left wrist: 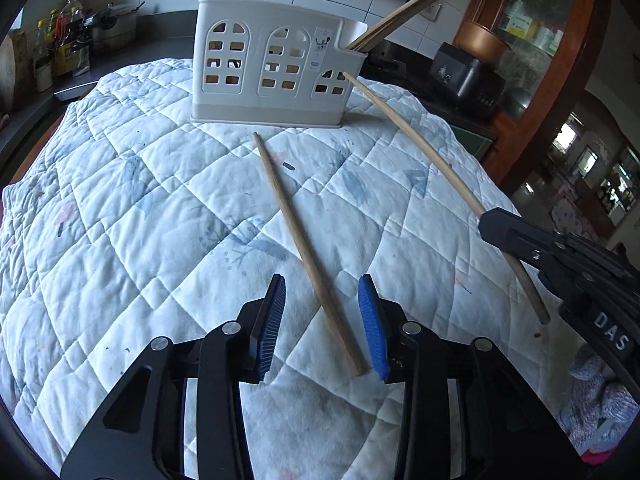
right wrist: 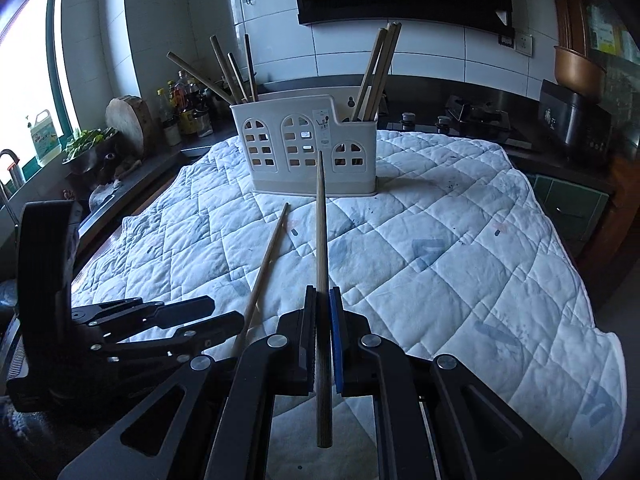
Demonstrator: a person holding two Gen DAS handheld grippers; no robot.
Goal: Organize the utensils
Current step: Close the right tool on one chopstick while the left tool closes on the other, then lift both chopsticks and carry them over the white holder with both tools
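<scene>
Right wrist: hand-held gripper (right wrist: 323, 300) angled downward

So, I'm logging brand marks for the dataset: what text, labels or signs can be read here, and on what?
"DAS" in white letters on the black body of the right gripper.
Sticker on the white utensil holder: pictures and print, too small to read.
Labels on the bottles on the counter: blurred.
Boxes in the glass cabinet: unreadable.

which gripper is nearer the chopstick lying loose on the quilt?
Left. The left gripper has its open jaws on either side of the loose chopstick; the right gripper, off to its side, grips another chopstick.
</scene>
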